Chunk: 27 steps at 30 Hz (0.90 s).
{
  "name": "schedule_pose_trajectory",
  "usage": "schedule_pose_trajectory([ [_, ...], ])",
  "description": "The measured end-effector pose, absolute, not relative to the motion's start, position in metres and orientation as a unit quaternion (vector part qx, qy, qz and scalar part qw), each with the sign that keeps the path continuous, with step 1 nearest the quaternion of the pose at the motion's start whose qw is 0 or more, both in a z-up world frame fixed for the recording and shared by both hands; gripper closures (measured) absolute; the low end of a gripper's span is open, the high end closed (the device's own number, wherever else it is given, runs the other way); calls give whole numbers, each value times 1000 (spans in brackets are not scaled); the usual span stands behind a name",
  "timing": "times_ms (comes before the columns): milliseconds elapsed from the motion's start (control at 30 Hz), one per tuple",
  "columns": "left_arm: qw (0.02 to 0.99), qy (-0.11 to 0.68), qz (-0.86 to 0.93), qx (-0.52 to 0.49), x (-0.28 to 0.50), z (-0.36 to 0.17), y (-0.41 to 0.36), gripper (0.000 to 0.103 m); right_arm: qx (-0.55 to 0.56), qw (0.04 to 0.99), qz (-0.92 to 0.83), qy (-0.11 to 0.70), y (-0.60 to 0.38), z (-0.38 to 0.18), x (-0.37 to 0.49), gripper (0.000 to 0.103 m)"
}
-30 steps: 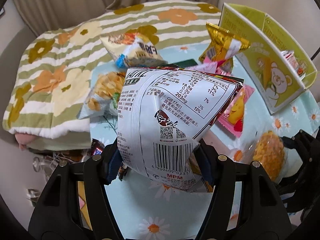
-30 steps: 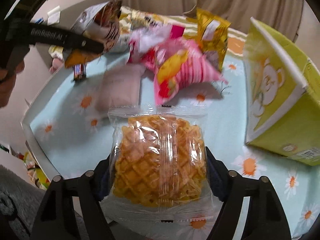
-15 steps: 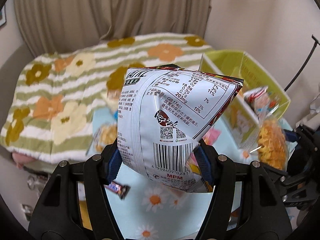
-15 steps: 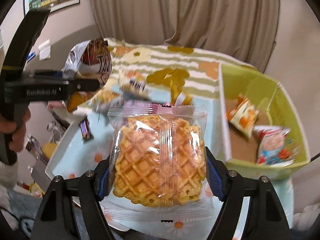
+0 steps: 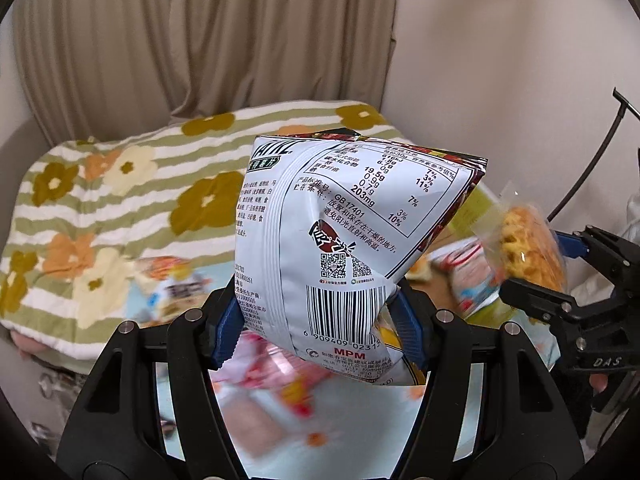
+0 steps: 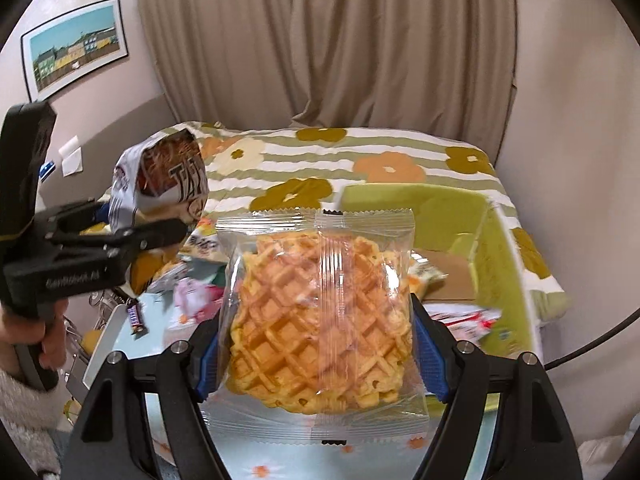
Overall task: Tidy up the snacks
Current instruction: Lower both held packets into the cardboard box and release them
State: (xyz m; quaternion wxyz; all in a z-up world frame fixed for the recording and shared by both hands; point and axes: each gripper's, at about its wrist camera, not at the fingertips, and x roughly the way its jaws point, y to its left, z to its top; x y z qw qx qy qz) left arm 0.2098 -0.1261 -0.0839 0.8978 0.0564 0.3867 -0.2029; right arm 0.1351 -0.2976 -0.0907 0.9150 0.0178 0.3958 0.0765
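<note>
Both grippers have risen since a second ago, the table dropping to the bottom of each view. The left gripper (image 5: 316,320) pinches a silver chip bag (image 5: 344,240) at its lower part, filling the frame's centre and hiding most of the snacks behind. The right gripper (image 6: 316,356) clamps a clear-wrapped waffle (image 6: 320,320) mid-frame. Beyond it at right, the green box (image 6: 500,240) holds blurred packets (image 6: 464,320); a small candy bar (image 6: 135,317) lies at lower left.

Beige curtains (image 6: 320,40), pale wall (image 5: 500,80), framed picture (image 6: 76,44), flower-striped blanket (image 5: 100,200)
</note>
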Motion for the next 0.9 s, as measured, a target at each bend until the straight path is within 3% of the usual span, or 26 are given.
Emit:
schedule_pose_trajectory([
  [300,879,429,-203,43,223,-109,-237,41,34,916,71,394,-382,-80,152,29],
  [567,851,487,-189,59,239,-151,-281,41,52,906,75,414,-405,-99,171,29],
  [633,846,495,-189,65,243,-160,-283,37,57,903,76,420,-408,-106,176,29],
  [733,838,505,-190,79,246,-171,-289,3,64,899,73,427,-412,-114,180,29],
  [900,830,518,-192,82,239,-179,-287,0,69,892,70,441,-416,-121,184,29],
])
